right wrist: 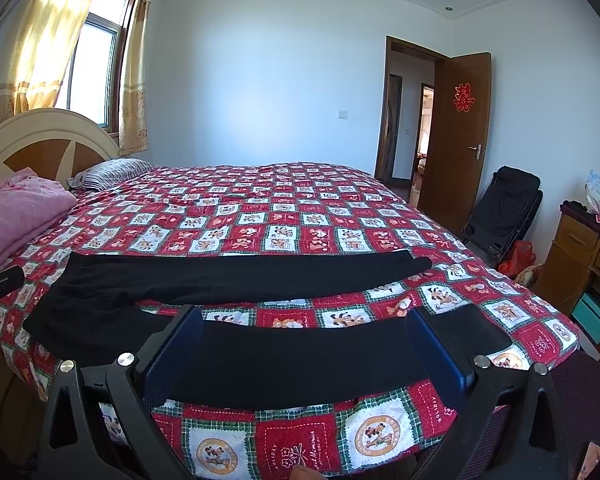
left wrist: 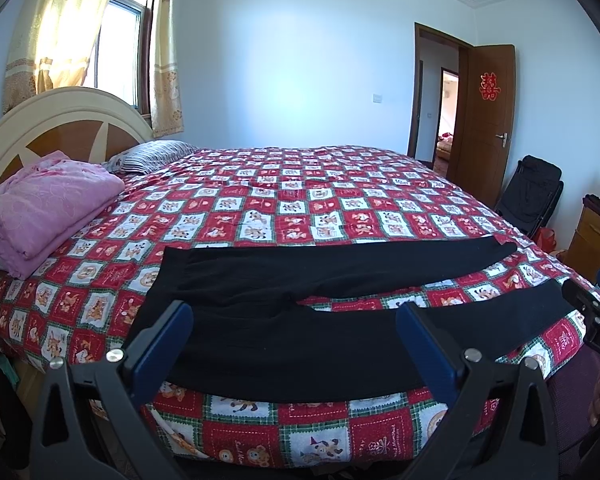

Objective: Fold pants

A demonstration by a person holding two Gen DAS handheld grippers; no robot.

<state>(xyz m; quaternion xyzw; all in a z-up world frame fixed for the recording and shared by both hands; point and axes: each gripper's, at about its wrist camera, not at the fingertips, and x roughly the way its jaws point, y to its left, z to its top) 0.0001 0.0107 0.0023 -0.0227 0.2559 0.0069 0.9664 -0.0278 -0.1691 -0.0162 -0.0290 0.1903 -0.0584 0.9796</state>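
Observation:
Black pants [left wrist: 284, 300] lie flat on the bed, waist to the left, the two legs spread apart toward the right. My left gripper [left wrist: 294, 328] is open, its blue fingers [left wrist: 168, 340] apart over the near leg close to the crotch. My right gripper [right wrist: 300, 340] is open over the near leg of the pants [right wrist: 300, 356], closer to the cuff. The far leg [right wrist: 260, 272] lies straight behind. The right gripper shows at the right edge of the left wrist view [left wrist: 596, 312]. Neither gripper holds cloth.
The bed has a red checked cartoon quilt [left wrist: 284, 204]. A folded pink blanket [left wrist: 48, 208] and a striped pillow [left wrist: 152, 154] lie by the headboard. A black folding chair [right wrist: 500, 212], a wooden dresser [right wrist: 580, 256] and an open door [right wrist: 456, 128] stand to the right.

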